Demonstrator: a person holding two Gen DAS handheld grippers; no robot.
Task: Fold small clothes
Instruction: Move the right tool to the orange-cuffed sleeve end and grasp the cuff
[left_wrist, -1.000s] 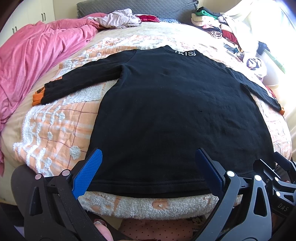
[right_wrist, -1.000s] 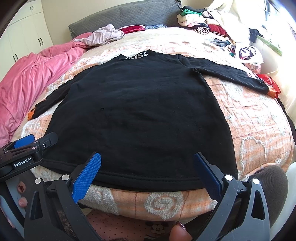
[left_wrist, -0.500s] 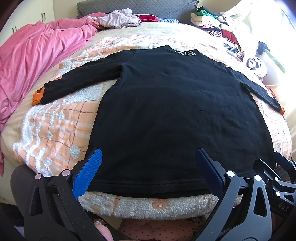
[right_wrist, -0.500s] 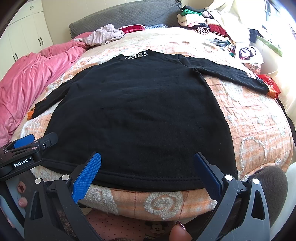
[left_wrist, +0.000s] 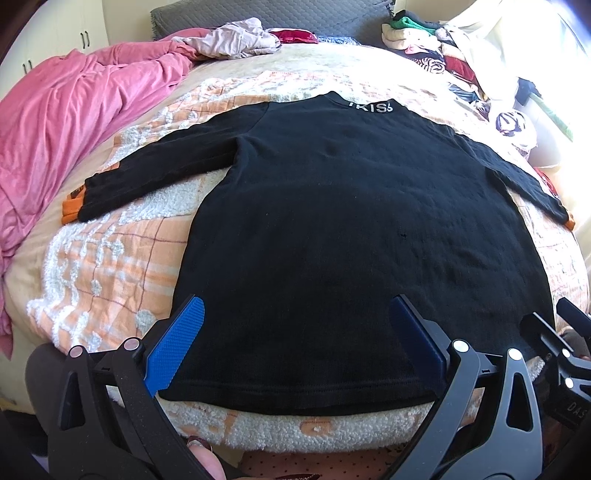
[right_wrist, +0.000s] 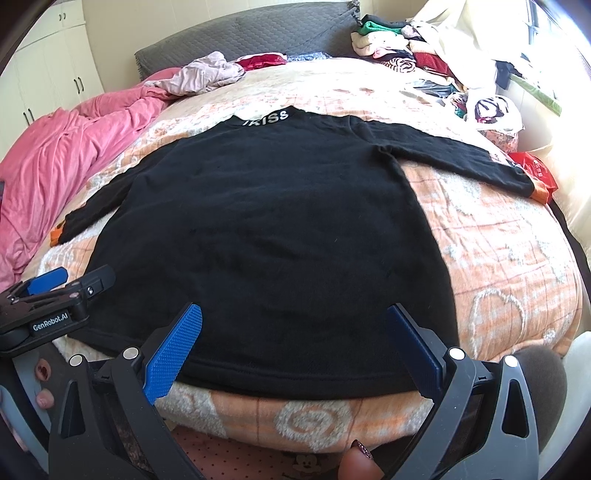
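Note:
A black long-sleeved top (left_wrist: 351, 229) (right_wrist: 266, 229) lies flat on the bed, neck with white lettering at the far side, both sleeves spread out with orange cuffs. Its hem runs along the near edge of the bed. My left gripper (left_wrist: 295, 332) hovers open over the hem near its left half, nothing between its blue pads. My right gripper (right_wrist: 295, 332) is open too, over the hem's right half. The left gripper's body (right_wrist: 55, 302) shows at the left of the right wrist view.
An orange and white checked blanket (left_wrist: 110, 251) covers the bed. A pink duvet (left_wrist: 66, 122) is bunched along the left. Loose clothes lie at the headboard (right_wrist: 207, 74) and in a pile at the back right (right_wrist: 424, 48). A red bag (right_wrist: 535, 170) lies by the right sleeve.

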